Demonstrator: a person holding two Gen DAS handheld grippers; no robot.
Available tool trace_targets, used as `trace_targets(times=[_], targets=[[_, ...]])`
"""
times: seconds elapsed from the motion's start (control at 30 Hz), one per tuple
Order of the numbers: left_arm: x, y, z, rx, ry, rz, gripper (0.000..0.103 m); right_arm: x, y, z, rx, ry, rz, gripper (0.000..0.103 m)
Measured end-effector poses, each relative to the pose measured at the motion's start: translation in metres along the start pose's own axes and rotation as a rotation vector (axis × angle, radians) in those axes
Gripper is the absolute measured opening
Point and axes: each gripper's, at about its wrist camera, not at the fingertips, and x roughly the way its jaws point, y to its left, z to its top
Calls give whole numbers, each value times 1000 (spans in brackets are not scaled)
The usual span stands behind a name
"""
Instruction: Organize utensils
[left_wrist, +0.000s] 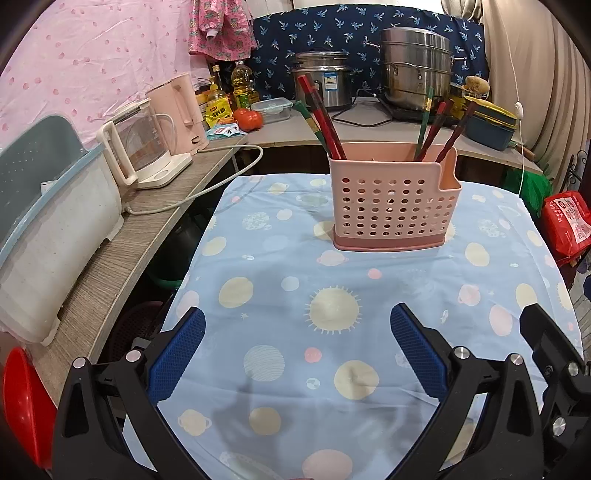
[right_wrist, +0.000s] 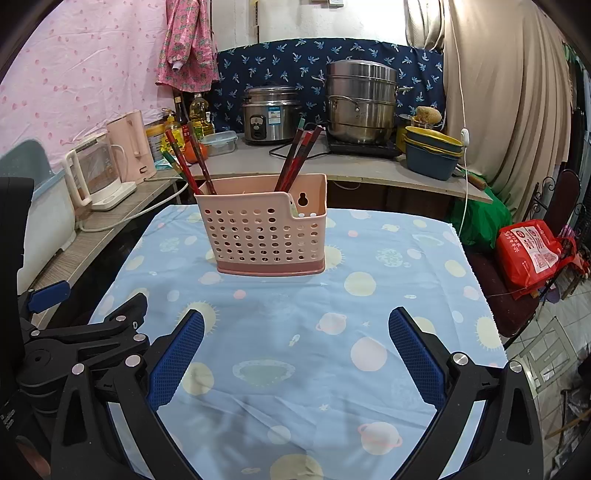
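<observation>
Left gripper (left_wrist: 297, 332): I hold it low over the near edge of the tabletop, pointing forward at the holder; jaws spread wide, nothing between the blue pads (left_wrist: 177, 358).
Right gripper (right_wrist: 295, 332): same pose, level and forward, jaws released wide, empty; I see it also at the right edge of the left view, so the two sit side by side, near each other (not touching, as far as I can tell).
Utensil holder (left_wrist: 391, 206): pink perforated plastic, upright, on the far half of the cloth, well apart from both grippers.
Chopsticks (left_wrist: 325, 118): red and green ones stand inside the holder, one bunch leaning left, another bunch (left_wrist: 443, 129) leaning right (separate compartments, I think; divider not clear).
Tabletop (right_wrist: 295, 369): covered with a light blue cloth printed with planets and suns.
Left side: glass kettle (left_wrist: 136, 147) and a pink kettle (left_wrist: 181, 110) on a wooden counter (left_wrist: 110, 266).
Back counter: rice cooker (right_wrist: 271, 118), stacked steel steamer pot (right_wrist: 362, 103), oil bottles (left_wrist: 242, 85), tomato (left_wrist: 248, 119).
Right: red bag (right_wrist: 532, 254) on a chair.
</observation>
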Motion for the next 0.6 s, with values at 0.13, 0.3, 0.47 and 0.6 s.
trace_targets(times=[0.13, 0.3, 0.47, 0.6], targets=[[1, 0, 0, -1, 3, 0, 96, 0, 0, 0, 0, 1, 0, 97], [1, 0, 0, 0, 3, 1, 96, 0, 0, 0, -1, 0, 0, 97], [2, 0, 0, -4, 7, -1, 96, 0, 0, 0, -2, 1, -1, 97], [4, 0, -1, -4, 12, 0, 96, 1, -1, 0, -3, 5, -1, 97]])
